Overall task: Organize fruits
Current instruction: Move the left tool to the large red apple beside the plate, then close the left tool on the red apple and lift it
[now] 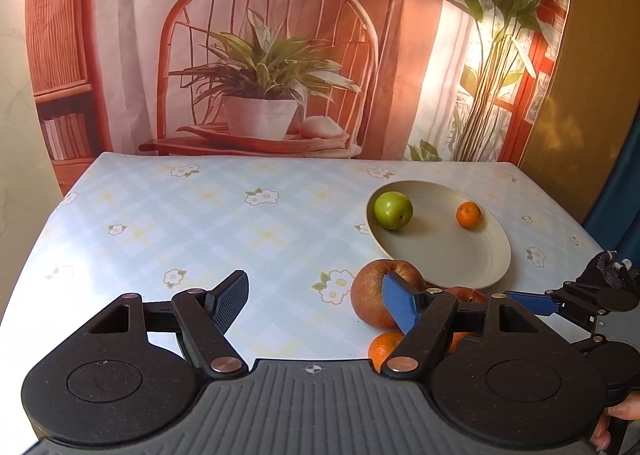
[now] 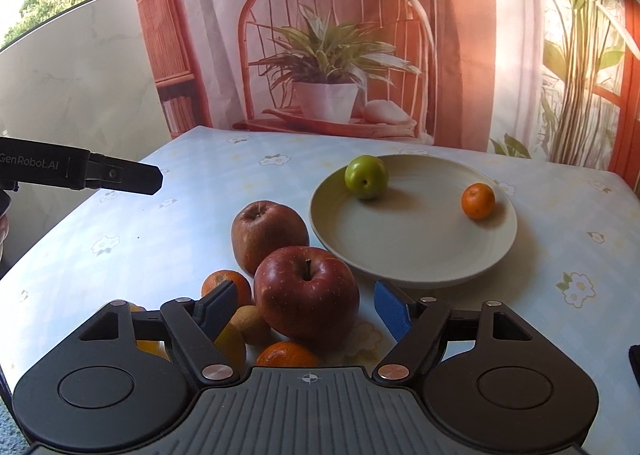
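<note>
Red apple sits on the tablecloth between the parted jaws of the right gripper, pads clear of it. Behind it a brownish apple; tangerines and a small brown fruit are half hidden. Plate holds a green apple and a tangerine. Left gripper is parted, empty.

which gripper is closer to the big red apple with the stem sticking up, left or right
Right. The right gripper has its open fingers on either side of the red apple, not pressing it. The left gripper sits off to the apple's left, open over bare tablecloth, its nearer finger beside the brownish apple.
</note>
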Demonstrator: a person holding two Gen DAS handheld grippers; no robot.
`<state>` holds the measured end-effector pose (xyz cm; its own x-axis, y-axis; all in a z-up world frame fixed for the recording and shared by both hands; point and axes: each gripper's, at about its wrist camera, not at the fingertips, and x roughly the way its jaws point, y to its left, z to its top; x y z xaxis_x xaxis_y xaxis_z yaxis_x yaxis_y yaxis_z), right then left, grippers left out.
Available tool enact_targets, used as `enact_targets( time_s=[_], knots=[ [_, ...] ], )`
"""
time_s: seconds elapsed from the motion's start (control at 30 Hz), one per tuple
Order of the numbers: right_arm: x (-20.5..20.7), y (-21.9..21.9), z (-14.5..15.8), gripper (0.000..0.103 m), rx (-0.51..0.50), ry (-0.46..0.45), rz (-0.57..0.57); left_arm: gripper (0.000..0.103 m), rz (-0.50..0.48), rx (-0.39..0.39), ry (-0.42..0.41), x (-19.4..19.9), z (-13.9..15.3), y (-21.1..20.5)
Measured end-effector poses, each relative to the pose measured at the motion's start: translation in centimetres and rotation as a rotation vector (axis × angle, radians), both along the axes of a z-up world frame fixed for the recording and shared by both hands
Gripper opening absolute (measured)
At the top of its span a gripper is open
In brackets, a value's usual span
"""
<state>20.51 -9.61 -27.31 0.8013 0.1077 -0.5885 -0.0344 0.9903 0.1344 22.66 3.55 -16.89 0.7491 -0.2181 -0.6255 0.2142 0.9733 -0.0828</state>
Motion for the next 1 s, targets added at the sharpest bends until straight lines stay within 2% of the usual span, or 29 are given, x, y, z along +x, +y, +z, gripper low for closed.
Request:
enact_targets(
  time_s=[0.13,0.3,0.63,0.77,1.0],
  knots=[
    [0.2,-0.2,-0.6,0.068,0.024,0.002,-0.005,0.075,-0.053,-0.036,0.025,0.5,-0.4,-1.5],
    [0.5,-0.5,-0.9,0.066,0.050,0.009,0.000,0.075,-0.131,-0.027,0.044,0.9,-1.0,-3.8],
    [1.5,-1.4,-1.9,0.061,0.112,0.048,-0.002,0.060,-0.140,-0.079,0.075,2.3,-1.3,-4.4],
    [1.2,-1.6,-1.8,0.061,0.109,0.044,0.010,0.059,-0.166,-0.095,0.090,2.6,-1.3,-5.0],
    [0.1,-3.8,-1.7,0.061,0.100,0.035,-0.047,0.058,-0.212,-0.101,0.107,2.8,-1.5,-6.6]
  ],
)
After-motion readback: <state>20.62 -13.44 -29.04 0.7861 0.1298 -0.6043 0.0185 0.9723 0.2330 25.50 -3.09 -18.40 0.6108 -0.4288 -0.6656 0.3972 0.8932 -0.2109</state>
